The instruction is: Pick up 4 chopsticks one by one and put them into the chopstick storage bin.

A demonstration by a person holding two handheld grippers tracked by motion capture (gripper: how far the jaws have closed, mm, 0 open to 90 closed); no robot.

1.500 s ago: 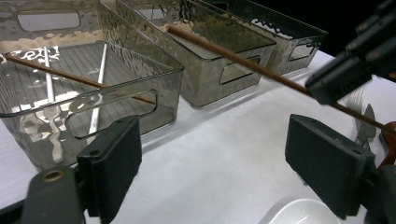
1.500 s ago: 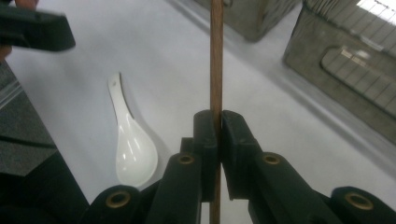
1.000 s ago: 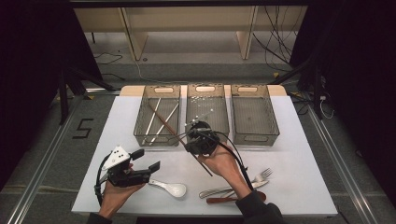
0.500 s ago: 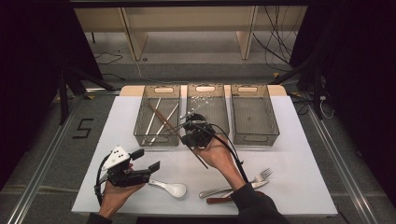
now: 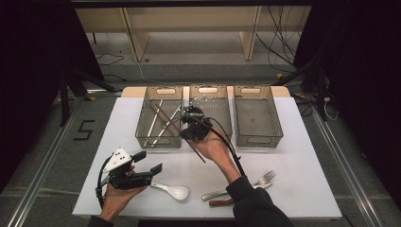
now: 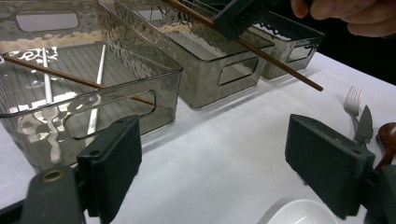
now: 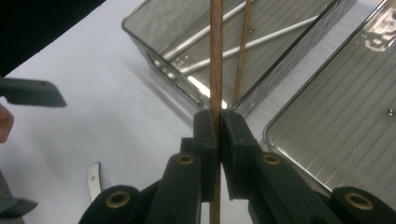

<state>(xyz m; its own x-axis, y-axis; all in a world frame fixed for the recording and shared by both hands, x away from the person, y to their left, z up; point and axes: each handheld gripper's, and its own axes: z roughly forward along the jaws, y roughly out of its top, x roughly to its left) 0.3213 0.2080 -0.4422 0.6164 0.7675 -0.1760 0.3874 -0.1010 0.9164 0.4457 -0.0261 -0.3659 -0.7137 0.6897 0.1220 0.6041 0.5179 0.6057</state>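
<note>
My right gripper (image 5: 189, 130) hovers at the front edge between the left bin (image 5: 142, 135) and the middle bin (image 5: 222, 124). It is shut on a brown chopstick (image 5: 197, 153) that slants down toward the person. In the right gripper view the chopstick (image 7: 215, 70) runs straight up from the pressed jaws of that gripper (image 7: 217, 121), over the left bin (image 7: 154, 63). That bin holds white chopsticks (image 5: 155, 124) and another brown chopstick (image 5: 163, 117). My left gripper (image 5: 149, 162) rests near the table's front left, open with nothing between its jaws, beside a white spoon (image 5: 174, 191).
A third bin (image 5: 279, 124) stands at the back right. A fork (image 5: 263, 179) and a brown-handled utensil (image 5: 221, 202) lie at the front right, partly under the right sleeve. The white table (image 5: 302, 170) drops off close behind the bins.
The right gripper has carried the brown chopstick away from the person and slightly left, toward the bins. The left gripper has stayed put.
</note>
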